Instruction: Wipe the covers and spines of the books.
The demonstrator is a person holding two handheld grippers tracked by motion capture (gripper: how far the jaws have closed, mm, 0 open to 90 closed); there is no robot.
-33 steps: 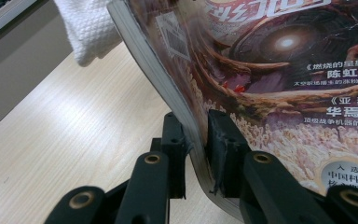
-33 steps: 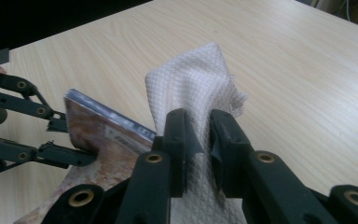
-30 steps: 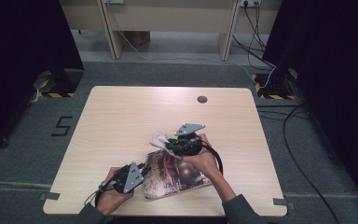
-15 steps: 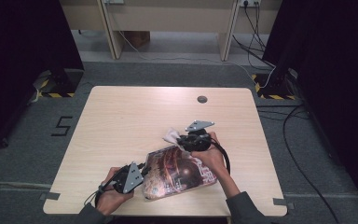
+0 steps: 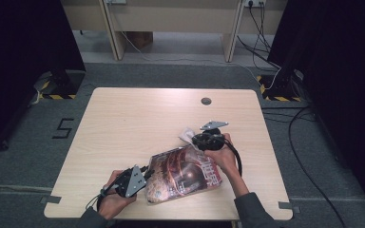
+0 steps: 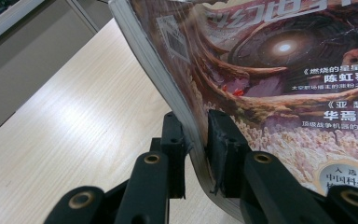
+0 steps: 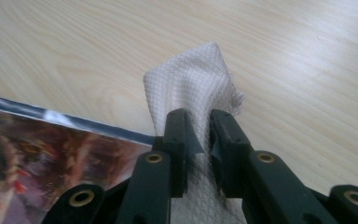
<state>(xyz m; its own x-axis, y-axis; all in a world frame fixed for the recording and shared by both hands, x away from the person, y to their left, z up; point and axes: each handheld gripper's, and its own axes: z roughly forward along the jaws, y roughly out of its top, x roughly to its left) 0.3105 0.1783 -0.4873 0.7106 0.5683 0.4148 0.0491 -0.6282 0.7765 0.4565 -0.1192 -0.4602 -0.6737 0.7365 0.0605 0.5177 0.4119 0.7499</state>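
A glossy magazine (image 5: 183,173) with a dark red cover lies near the table's front edge. My left gripper (image 5: 142,176) is shut on its left edge; in the left gripper view the magazine (image 6: 279,79) bends up between the two black jaws, and the gripper (image 6: 196,140) pinches its spine side. My right gripper (image 5: 195,138) is shut on a white waffle-weave cloth (image 5: 187,135) just past the magazine's far right corner. In the right gripper view the cloth (image 7: 191,88) sticks out beyond the gripper (image 7: 198,133), with the magazine's corner (image 7: 51,149) at lower left.
The light wooden table (image 5: 138,118) has a round cable hole (image 5: 206,100) at the back right. Cables (image 5: 309,142) trail over the grey floor to the right, and a desk frame (image 5: 171,19) stands beyond the table.
My right gripper has moved back and to the right, off the magazine's cover toward its far corner, carrying the white cloth. The left gripper has kept its hold.
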